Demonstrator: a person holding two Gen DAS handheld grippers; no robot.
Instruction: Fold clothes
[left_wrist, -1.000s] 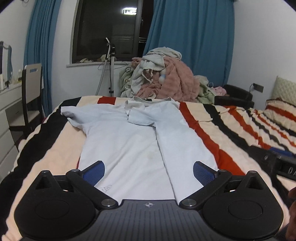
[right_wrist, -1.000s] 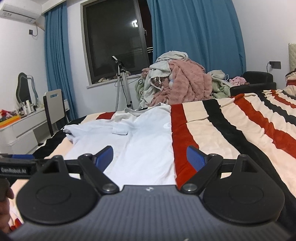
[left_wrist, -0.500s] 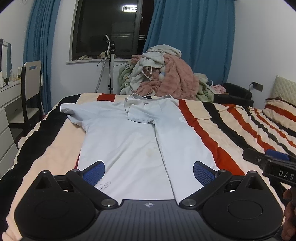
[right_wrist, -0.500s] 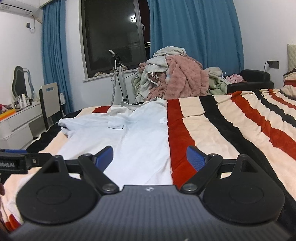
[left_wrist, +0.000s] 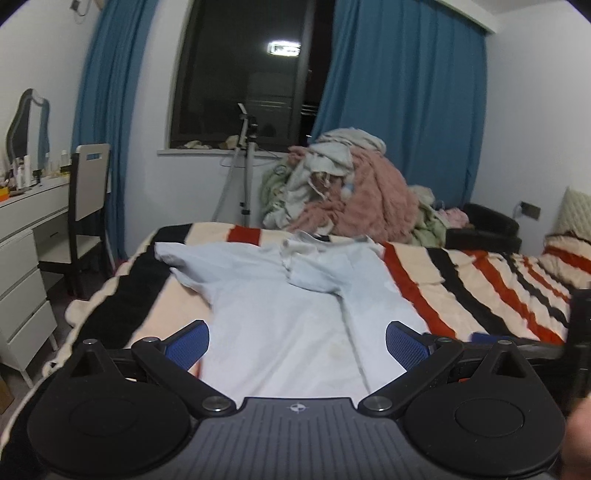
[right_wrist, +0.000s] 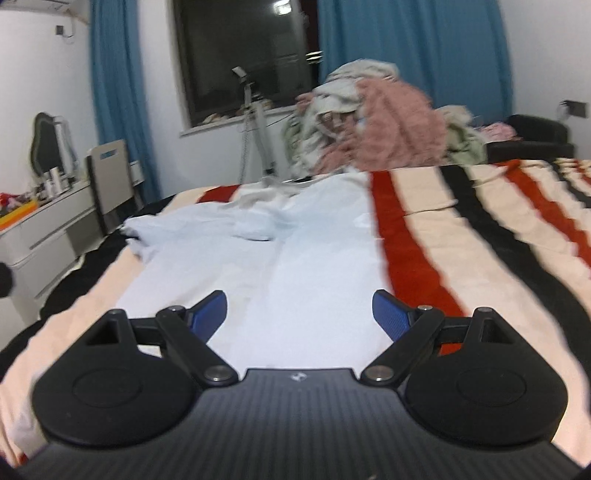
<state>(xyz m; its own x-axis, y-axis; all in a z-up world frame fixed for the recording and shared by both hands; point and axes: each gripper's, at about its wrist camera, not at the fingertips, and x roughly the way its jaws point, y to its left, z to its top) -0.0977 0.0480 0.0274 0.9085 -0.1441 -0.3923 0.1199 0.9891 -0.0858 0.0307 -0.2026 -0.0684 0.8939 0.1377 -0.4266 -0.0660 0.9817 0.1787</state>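
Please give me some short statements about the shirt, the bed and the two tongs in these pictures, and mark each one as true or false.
1. The pale blue shirt lies spread on the striped blanket. True.
2. The left tongs are shut on the shirt's hem. False: they are open and hold nothing.
3. One side of the shirt is already folded over the middle. True.
4. The right tongs are open, with the shirt ahead of them. True.
5. The pile of clothes sits on the white desk. False: it is heaped beyond the far edge of the bed, by the blue curtain.
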